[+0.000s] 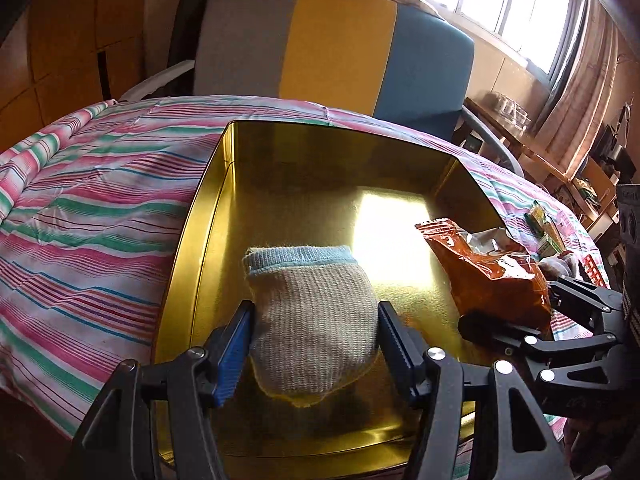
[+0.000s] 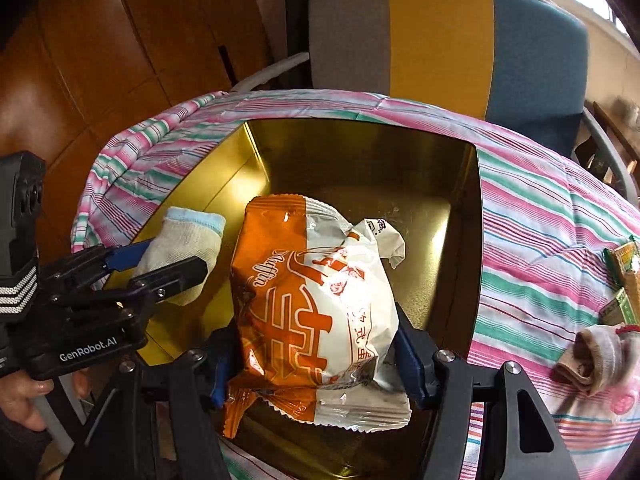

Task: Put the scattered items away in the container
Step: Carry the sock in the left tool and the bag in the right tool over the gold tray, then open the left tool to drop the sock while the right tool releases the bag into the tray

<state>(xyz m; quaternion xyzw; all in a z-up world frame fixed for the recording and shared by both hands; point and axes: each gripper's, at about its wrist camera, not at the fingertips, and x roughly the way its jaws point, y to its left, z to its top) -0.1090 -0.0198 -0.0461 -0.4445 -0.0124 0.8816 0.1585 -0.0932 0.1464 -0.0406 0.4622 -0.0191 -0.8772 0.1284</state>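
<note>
While the left gripper [image 1: 316, 334] has its jaws clamped on a beige knit sock [image 1: 310, 320] with a pale blue cuff, the right gripper [image 2: 318, 354] has its jaws clamped on a puffy orange-and-white snack packet [image 2: 316, 312]. Both are held over the open gold tin [image 1: 192, 248], whose shiny floor looks bare beneath them. Only the right wrist view shows another rolled sock [image 2: 596, 356] and small green-yellow packets [image 2: 624, 280] on the striped bedcover [image 2: 540, 240].

Striped bedspread [image 2: 540, 216] carries gold tin [image 2: 466, 240], packets [image 2: 624, 280], sock [image 2: 596, 354].
</note>
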